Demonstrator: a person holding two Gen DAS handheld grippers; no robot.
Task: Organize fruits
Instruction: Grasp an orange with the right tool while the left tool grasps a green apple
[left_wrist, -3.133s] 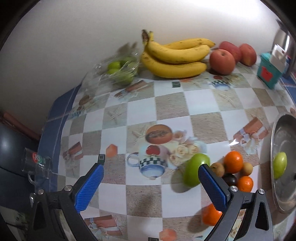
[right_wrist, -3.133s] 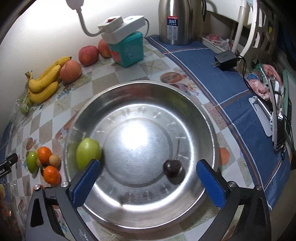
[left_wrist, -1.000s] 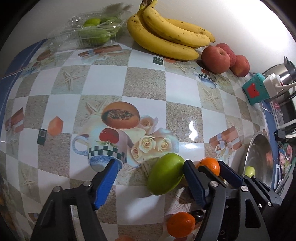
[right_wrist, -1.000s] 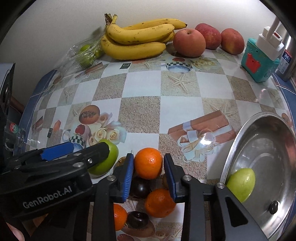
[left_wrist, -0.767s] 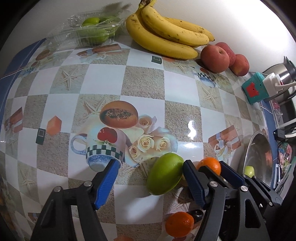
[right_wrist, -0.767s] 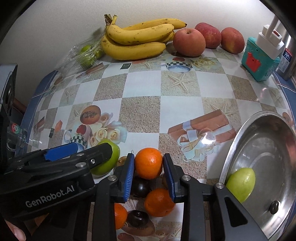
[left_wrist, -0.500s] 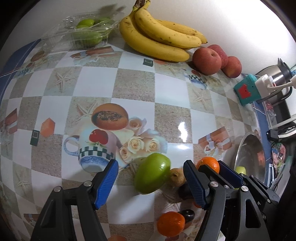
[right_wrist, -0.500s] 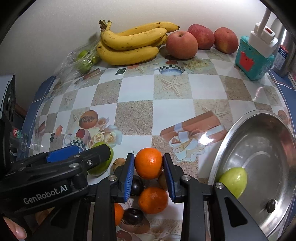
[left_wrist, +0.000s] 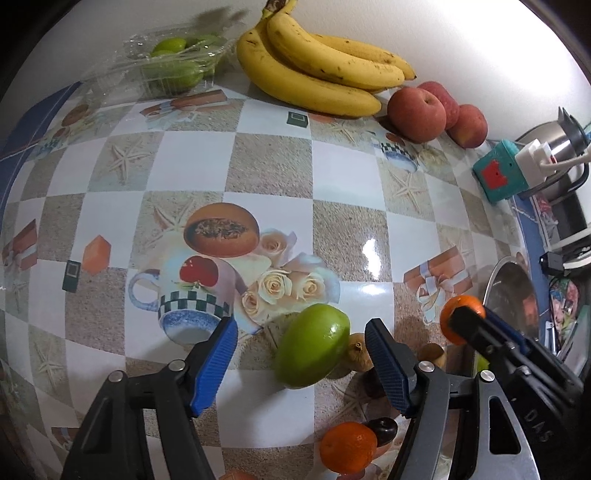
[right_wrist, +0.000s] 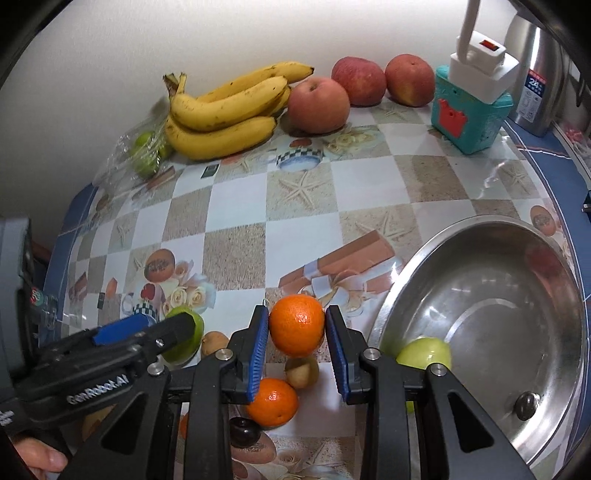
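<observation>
My right fingers (right_wrist: 297, 349) are closed on an orange (right_wrist: 296, 325), their blue pads pressing it on both sides, and it hangs above the bench (right_wrist: 236, 206), clear of the other fruits. In the left wrist view the same orange (left_wrist: 461, 317) shows at the right, half covered by a black finger.

My left fingers (left_wrist: 299, 363) are spread wide, one on each side of a big green fruit (left_wrist: 312, 349) that lies on the bench (left_wrist: 273, 158); the pads do not touch it. On the body of the left gripper I can read "GenRobot.AI" in white letters, a little blurred.

Below the held orange lie a second orange (right_wrist: 272, 401), a small brown fruit (right_wrist: 302, 371) and a dark plum (right_wrist: 244, 432), all close together. Another brown fruit (right_wrist: 215, 342) sits just beside the green one.

The steel bowl (right_wrist: 554, 369) stands at the right, with a pale green apple (right_wrist: 424, 353) against its near wall and a small dark fruit (right_wrist: 525, 406) on its bottom.

At the wall are a bunch of bananas (right_wrist: 225, 118), three red apples (right_wrist: 318, 105) and a clear pack of small green fruits (right_wrist: 146, 153). A teal box (right_wrist: 469, 114) carries a white power plug (right_wrist: 484, 79). The steel kettle (right_wrist: 539, 66) behind has a blue label with "24" on it; the rest is too small to read.
</observation>
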